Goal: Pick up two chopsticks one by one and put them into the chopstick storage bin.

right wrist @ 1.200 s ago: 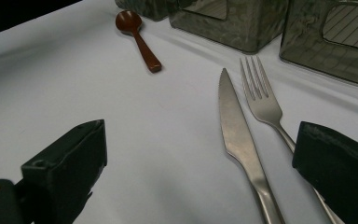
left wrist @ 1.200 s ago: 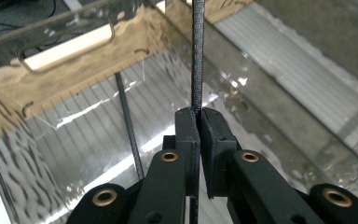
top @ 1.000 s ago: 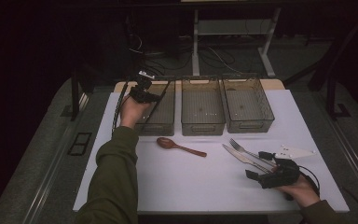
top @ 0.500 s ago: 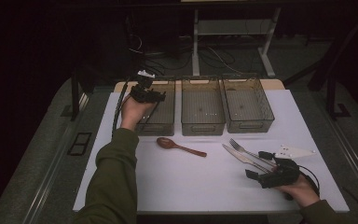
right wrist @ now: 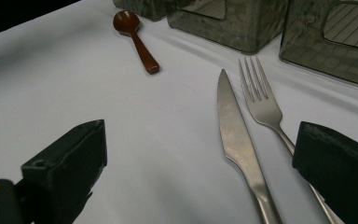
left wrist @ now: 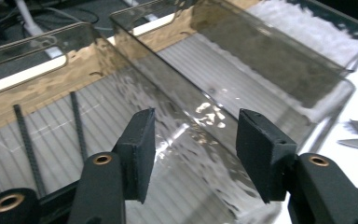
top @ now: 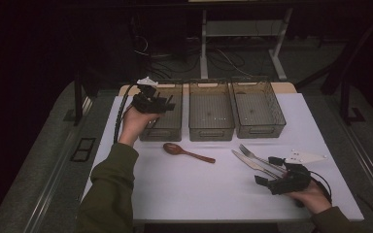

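Note:
My left gripper (top: 161, 103) (left wrist: 196, 149) hangs over the left clear bin (top: 161, 133), above its right-hand wall (left wrist: 182, 107). Its jaws have just been opening and hold nothing. Two thin dark sticks (left wrist: 28, 140) lie on that bin's floor. Near the table's front right, my right gripper (top: 267, 171) (right wrist: 200, 158) rests low and wide open. The handles of a steel knife (top: 247, 162) (right wrist: 235, 135) and fork (top: 251, 154) (right wrist: 261, 102) run between its jaws, untouched by the pads. A brown wooden spoon (top: 187, 153) (right wrist: 135, 35) lies mid-table.
A middle bin (top: 211, 132) (left wrist: 261, 60) and a right bin (top: 261, 130) stand in a row with the left one at the back of the white table top (top: 184, 194). A dark floor with cables and a desk frame lies beyond.
The left gripper's jaws have spread apart and the hand has shifted a little over the left bin. The right hand and the cutlery have not moved.

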The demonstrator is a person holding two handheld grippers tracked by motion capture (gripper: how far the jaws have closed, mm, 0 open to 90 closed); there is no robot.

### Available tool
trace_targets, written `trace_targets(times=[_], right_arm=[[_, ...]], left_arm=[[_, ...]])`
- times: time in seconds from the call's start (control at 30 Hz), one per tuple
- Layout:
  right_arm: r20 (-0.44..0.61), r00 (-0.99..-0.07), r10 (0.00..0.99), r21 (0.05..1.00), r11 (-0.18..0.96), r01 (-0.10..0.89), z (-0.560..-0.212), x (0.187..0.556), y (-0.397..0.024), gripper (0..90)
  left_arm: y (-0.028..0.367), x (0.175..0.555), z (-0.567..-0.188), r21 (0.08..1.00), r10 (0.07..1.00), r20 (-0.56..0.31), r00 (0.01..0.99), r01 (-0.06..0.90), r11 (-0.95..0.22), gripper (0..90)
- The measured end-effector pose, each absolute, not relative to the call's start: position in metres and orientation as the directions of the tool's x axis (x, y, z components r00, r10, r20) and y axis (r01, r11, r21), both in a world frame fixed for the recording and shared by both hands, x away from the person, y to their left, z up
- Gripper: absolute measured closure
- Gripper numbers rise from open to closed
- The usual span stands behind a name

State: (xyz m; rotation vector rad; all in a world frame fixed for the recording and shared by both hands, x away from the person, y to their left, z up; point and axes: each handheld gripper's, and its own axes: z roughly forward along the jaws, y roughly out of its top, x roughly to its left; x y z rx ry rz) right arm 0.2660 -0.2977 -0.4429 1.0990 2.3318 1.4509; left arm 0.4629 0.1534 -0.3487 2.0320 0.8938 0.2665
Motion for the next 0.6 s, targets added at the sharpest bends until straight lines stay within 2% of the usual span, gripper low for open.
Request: trace_targets(times=[0.33, 0.6], right_arm=[[0.216, -0.715, 0.665, 0.836, 0.253, 0.488, -0.443, 0.266, -0.297, 2.4], [0.213, -0.717, 0.664, 0.837, 0.255, 0.485, -0.442, 0.264, -0.297, 2.4]], left_arm=[[0.151, 0.42, -0.346, 0.82, 0.652, -0.138, 0.746, 0.455, -0.347, 34.2], [0.15, 0.39, -0.351, 0.835, 0.629, -0.126, 0.767, 0.425, -0.35, 30.7]])
